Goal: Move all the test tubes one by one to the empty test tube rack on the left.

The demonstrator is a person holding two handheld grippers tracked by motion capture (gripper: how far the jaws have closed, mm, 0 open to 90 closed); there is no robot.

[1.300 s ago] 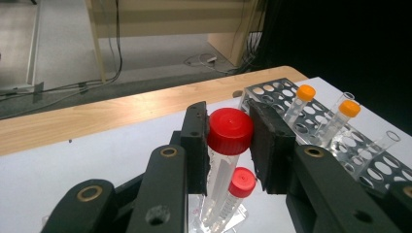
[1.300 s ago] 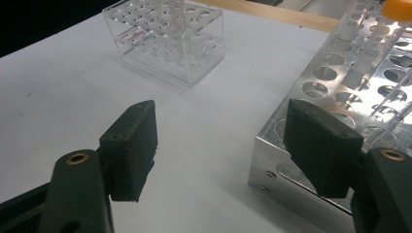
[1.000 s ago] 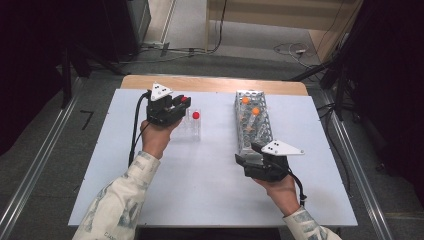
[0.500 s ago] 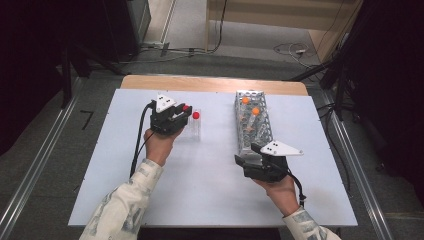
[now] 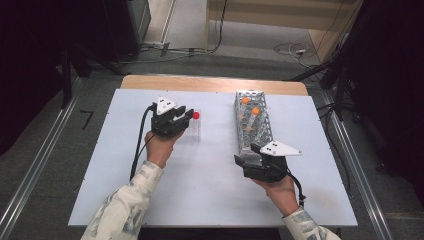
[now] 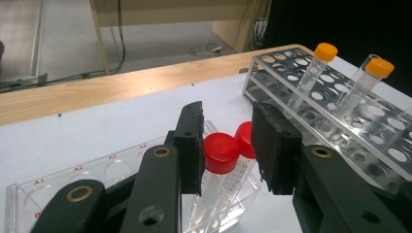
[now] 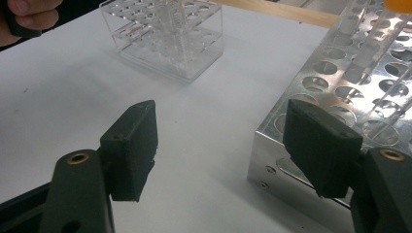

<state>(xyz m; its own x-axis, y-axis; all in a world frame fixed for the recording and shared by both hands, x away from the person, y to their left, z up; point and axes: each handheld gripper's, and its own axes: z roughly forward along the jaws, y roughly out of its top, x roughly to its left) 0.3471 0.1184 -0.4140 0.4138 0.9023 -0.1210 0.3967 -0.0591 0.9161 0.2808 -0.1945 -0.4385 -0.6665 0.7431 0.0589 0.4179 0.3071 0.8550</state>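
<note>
**Left tool loosens on the red-capped tube in the clear rack**

The left tool (image 5: 186, 118) has come down a little since a second ago, sinking toward the clear plastic rack (image 6: 73, 177) at the left of the bench (image 5: 210, 200); its jaws have just been opening, and in the left gripper view a red-capped tube (image 6: 221, 155) stands between them, its cap close against the left pad with a plain gap on the right; so the tool is narrow but no longer pinching, as far as I can see. The tube stands seated in a well of the clear rack, a second red cap (image 6: 243, 138) just behind it; I'd judge this a tube being set down and let go, though a reach to pick it up would look much the same. Either way the tube bears on the rack, not on the tool.

The right tool (image 5: 248, 159) has kept its place at the near end of the metal rack (image 5: 260, 135); its jaws stand wide with nothing between them, one pad over bare bench, the other just beside the rack's corner. Two orange-capped tubes (image 5: 245, 100) lean in the far holes of that metal rack. If it is a release, the next call is a straight lift clear of both red caps, since the pads sit close enough to snag one.
</note>
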